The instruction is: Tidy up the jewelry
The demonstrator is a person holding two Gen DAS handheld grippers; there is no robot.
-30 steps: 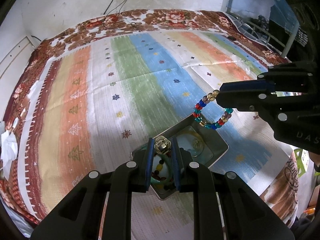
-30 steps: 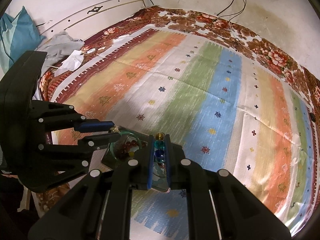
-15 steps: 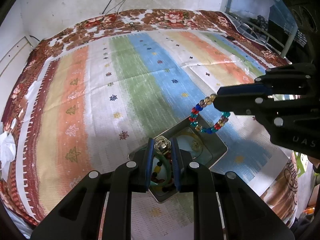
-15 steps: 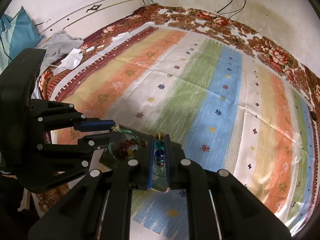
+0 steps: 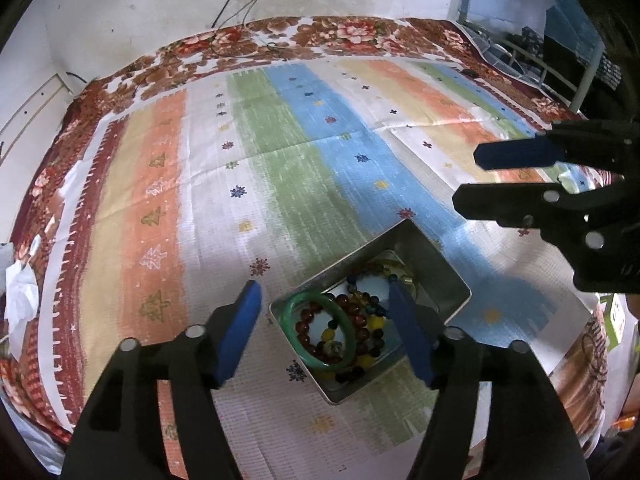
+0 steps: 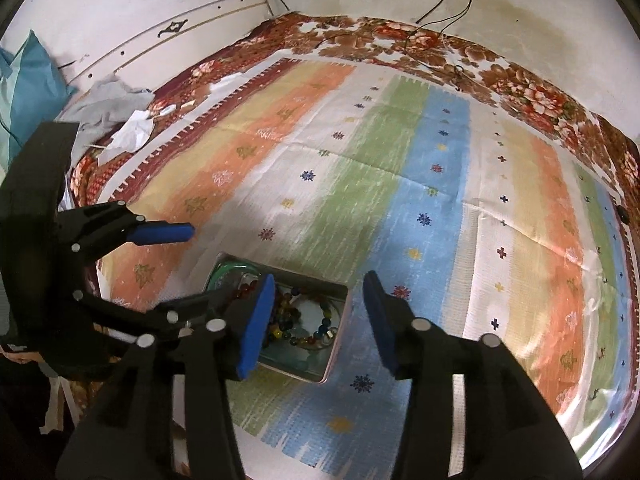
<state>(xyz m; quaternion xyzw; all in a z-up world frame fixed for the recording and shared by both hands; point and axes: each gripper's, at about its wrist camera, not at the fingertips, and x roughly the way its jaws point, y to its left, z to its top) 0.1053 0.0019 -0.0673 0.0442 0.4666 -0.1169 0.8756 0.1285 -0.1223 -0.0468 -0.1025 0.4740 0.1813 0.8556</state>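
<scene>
While both sets of jaws are opening, nothing sits between either pair. Left hand-held gripper (image 5: 324, 328): black plastic arms, flat blue pads, spread wide at the bottom centre of the left wrist view, hanging over the metal tin (image 5: 436, 276). Right hand-held gripper (image 6: 320, 320): same build, moderately wide at the bottom centre of the right wrist view, its left pad overlapping the tin's near edge in the frame.

Tin is rectangular, dull grey metal with rounded corners, lying on the bed just right of centre, low in the left wrist view. Inside it: a smooth green bangle (image 5: 348, 344), glossy and ring-shaped, at the tin's left end; a dark red bead bracelet (image 5: 310, 320) of round beads lying within the bangle's loop; mixed yellow, blue and amber beads (image 5: 374, 322) piled to the right. Finer pieces there are too small to tell.

Striped bedspread (image 5: 280, 152): coarse woven texture, bands of orange, cream, green and blue with small star and tree motifs, brown floral border at the top. Crumpled white tissue (image 5: 20, 292) at the left edge.
</scene>
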